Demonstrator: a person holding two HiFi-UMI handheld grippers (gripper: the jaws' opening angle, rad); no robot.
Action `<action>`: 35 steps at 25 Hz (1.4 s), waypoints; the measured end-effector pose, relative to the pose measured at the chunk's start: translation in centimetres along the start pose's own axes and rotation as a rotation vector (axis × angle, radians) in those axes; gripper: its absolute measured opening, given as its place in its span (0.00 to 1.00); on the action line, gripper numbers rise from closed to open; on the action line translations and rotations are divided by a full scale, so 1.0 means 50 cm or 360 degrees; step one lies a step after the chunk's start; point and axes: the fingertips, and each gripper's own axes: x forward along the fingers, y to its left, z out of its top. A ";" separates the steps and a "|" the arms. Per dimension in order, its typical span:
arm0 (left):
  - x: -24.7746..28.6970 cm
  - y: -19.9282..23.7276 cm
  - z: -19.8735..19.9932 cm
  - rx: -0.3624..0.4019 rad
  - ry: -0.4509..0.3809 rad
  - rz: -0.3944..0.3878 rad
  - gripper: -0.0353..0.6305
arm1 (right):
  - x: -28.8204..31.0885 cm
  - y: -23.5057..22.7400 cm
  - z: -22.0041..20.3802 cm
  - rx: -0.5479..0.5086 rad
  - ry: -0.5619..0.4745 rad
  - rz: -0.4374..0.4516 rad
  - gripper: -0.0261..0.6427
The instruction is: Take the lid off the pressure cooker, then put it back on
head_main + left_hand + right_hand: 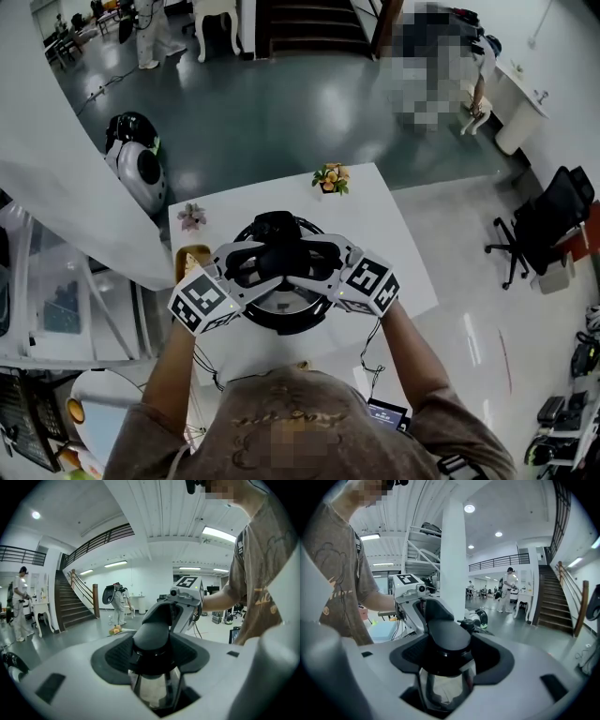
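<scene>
Black lid handle (278, 258) was clamped at both ends, my left gripper (152, 660) and right gripper (443, 660) each closed on it, so the lid (281, 298), resting on the pressure cooker (281, 325), could rise level.

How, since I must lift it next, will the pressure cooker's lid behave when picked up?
Probably rigid and heavy for its size: the lid looks like polished metal. Its black handle looks smooth and rounded, so it might slip in a loose grip.

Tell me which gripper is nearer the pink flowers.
Left. The left gripper grips the cooker handle nearest the pink flowers; the right gripper grips the opposite handle.
</scene>
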 end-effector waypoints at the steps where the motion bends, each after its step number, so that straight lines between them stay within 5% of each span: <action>1: 0.000 0.000 0.000 0.0009 -0.0002 -0.0023 0.43 | 0.000 0.000 0.000 0.0016 0.0004 -0.0025 0.47; 22: 0.008 0.004 0.000 0.0204 -0.0060 -0.0545 0.43 | -0.008 0.006 -0.007 0.0299 0.0016 -0.0597 0.46; 35: 0.008 0.001 0.006 0.0223 -0.0071 -0.0597 0.43 | -0.016 0.010 -0.006 0.0336 0.0013 -0.0701 0.46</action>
